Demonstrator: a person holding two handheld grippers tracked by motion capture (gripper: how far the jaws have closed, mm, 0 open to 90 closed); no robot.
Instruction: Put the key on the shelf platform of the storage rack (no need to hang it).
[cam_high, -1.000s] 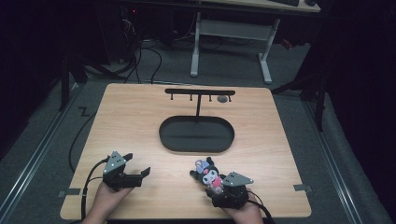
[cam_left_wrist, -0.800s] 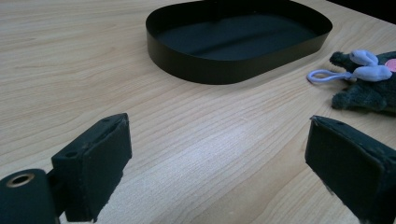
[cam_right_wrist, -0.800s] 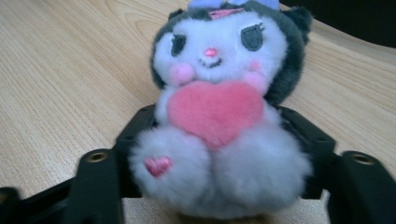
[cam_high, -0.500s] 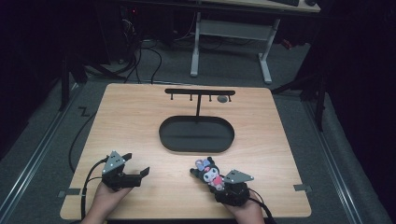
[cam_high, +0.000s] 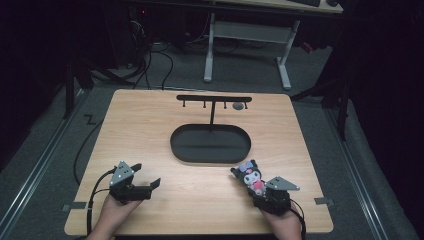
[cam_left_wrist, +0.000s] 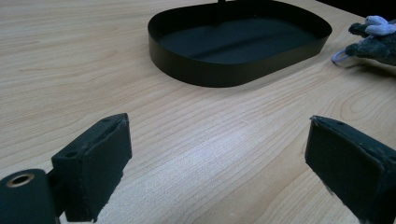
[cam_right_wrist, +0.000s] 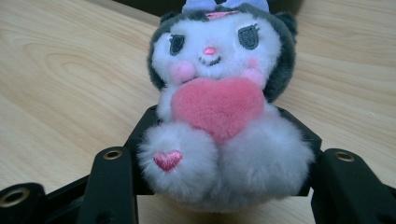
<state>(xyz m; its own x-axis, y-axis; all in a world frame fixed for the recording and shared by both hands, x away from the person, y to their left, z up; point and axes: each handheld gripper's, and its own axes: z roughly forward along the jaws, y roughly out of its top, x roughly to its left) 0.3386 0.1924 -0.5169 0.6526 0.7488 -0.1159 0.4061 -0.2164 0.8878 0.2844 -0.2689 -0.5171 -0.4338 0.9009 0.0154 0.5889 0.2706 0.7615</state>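
Note:
A small plush toy (cam_high: 250, 173) with a white face, dark ears and a pink heart (cam_right_wrist: 219, 107) lies on the wooden table (cam_high: 150, 135), right of centre near the front. My right gripper (cam_high: 256, 189) is shut on its lower body; its jaws have just been closing, and the pads squeeze the toy's sides (cam_right_wrist: 222, 140). My left gripper (cam_high: 146, 175) rests at the front left, jaws wide apart with bare table between them (cam_left_wrist: 219, 154). The toy's ear and loop (cam_left_wrist: 373, 39) show far right in the left gripper view.
A black oval tray (cam_high: 210, 156) sits mid-table, its wall (cam_left_wrist: 224, 74) close ahead of the left gripper. A black T-shaped hook rack (cam_high: 215, 98) rises behind it, with a small grey round thing (cam_high: 238, 106) at one hook. Desk legs and cables lie beyond the table.
The right gripper has shut on the plush toy and carried it to the right and a little farther from the front edge. The left gripper has stayed put.

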